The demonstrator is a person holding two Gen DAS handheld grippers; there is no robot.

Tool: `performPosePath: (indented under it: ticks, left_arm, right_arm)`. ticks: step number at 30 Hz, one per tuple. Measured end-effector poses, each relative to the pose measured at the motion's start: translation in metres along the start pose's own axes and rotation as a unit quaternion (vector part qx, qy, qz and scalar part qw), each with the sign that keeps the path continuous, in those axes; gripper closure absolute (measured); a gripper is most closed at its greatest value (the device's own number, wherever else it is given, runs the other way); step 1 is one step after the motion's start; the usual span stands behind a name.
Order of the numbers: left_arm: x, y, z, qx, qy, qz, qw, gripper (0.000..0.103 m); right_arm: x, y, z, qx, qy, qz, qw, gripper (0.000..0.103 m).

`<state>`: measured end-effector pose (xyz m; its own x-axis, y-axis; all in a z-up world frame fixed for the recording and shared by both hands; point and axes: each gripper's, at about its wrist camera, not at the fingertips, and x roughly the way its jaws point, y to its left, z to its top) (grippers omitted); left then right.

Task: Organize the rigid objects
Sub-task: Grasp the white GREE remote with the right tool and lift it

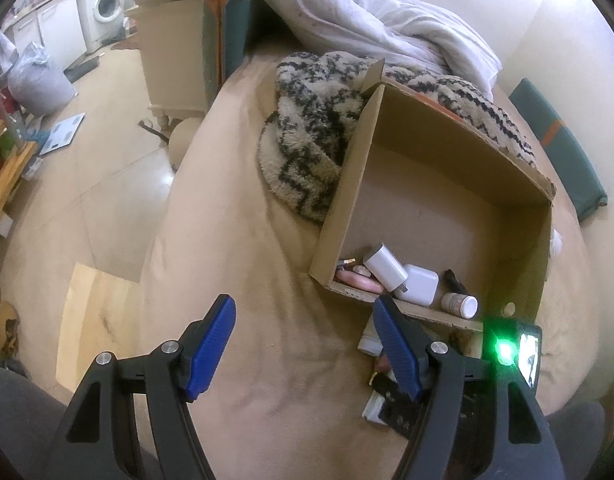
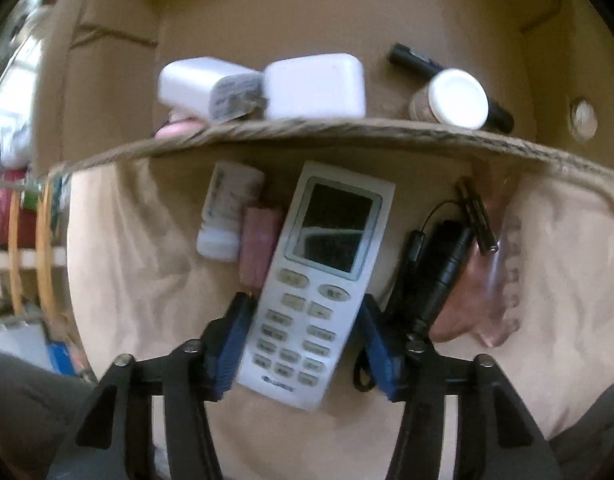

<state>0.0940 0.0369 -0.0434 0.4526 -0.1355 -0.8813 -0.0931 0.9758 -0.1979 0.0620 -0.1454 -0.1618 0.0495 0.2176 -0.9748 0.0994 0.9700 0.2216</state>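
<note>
On top of the beige bed cover stands an open cardboard box, w/ a fluffy black-and-cream blanket at its far left side. Inside the box, along the near wall, lie 2 white chargers, a pink item, a small bottle w/ white cap and a black pen-like stick.

Just outside the near wall, on the cover, lies a white remote control w/ a dark screen. Left of it are a white bottle and a pink block, touching each other. Right of it are a black cable w/ plug, 2 batteries and a clear pinkish plastic piece.

Right gripper has its blue pads on both sides of the remote's lower half. Left pad looks in contact, right pad looks just beside the edge, so I cannot tell if the grasp is firm; the picture is blurred.

Left gripper hangs above the bare cover, left of the box, jaws spread and nothing between them.
</note>
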Motion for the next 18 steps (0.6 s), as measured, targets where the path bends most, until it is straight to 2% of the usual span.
performPosePath:
  ticks: [4,7,9,12,14,18]
  left_arm:
    - [0.002,0.0,-0.002,-0.005,0.011,-0.006,0.9999,0.034]
    - [0.003,-0.003,-0.003,-0.002,0.014,-0.005,0.9999,0.034]
    - [0.003,-0.005,-0.003,0.004,0.01,0.001,0.9999,0.034]
    - [0.005,-0.004,-0.004,0.008,0.008,0.012,0.9999,0.034]
    - [0.007,-0.002,-0.004,0.006,0.009,0.019,0.9998,0.034]
    - [0.01,0.003,-0.004,0.006,0.008,0.033,0.9994,0.034]
  right_arm:
    - [-0.011,0.003,-0.022,-0.046,0.012,0.016,0.999,0.053]
    - [-0.008,0.007,-0.042,-0.08,0.048,0.038,0.995,0.053]
    - [-0.002,0.006,-0.05,-0.093,0.055,0.033,0.994,0.053]
    - [0.006,0.001,-0.05,-0.07,0.042,0.042,0.996,0.051]
    - [0.01,0.0,-0.043,-0.048,0.022,0.05,0.997,0.044]
    - [0.013,0.008,-0.042,-0.05,0.001,0.031,0.998,0.044]
